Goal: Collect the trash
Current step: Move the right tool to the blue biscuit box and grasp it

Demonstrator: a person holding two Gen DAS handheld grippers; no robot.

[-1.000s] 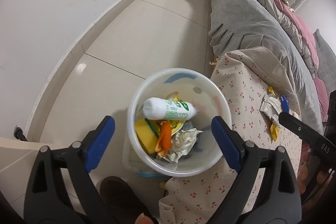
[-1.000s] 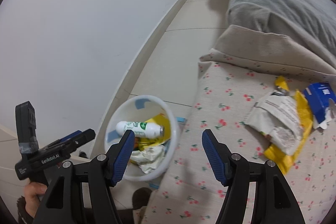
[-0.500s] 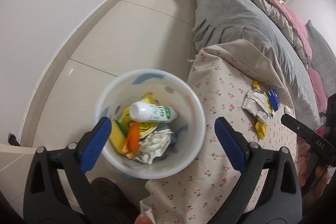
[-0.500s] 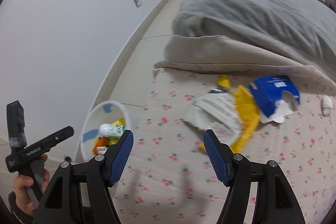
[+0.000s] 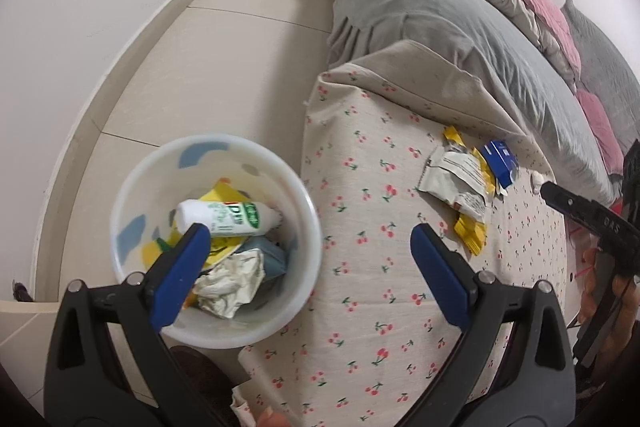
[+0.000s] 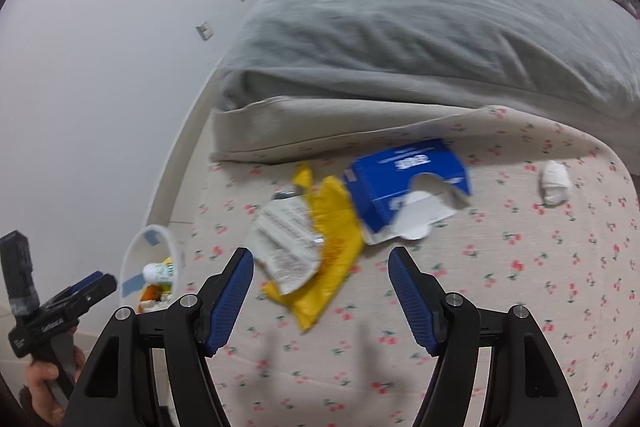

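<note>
Swinging from the bin (image 6: 150,259), the right gripper (image 6: 320,291), fingers apart, hovers near yellow wrapper (image 6: 332,247); blue carton (image 6: 404,183) and perhaps a tissue wad (image 6: 554,183) lie beyond.

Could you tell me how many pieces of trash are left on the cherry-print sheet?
4: white wrapper, yellow wrapper under it, torn blue box beside them, small white wad apart at right. More may be hidden.

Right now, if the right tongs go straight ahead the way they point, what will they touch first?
Probably the yellow wrapper lying under the white wrapper on the cherry-print sheet. The open right tongs point at it, with nothing between; depth is unclear.
</note>
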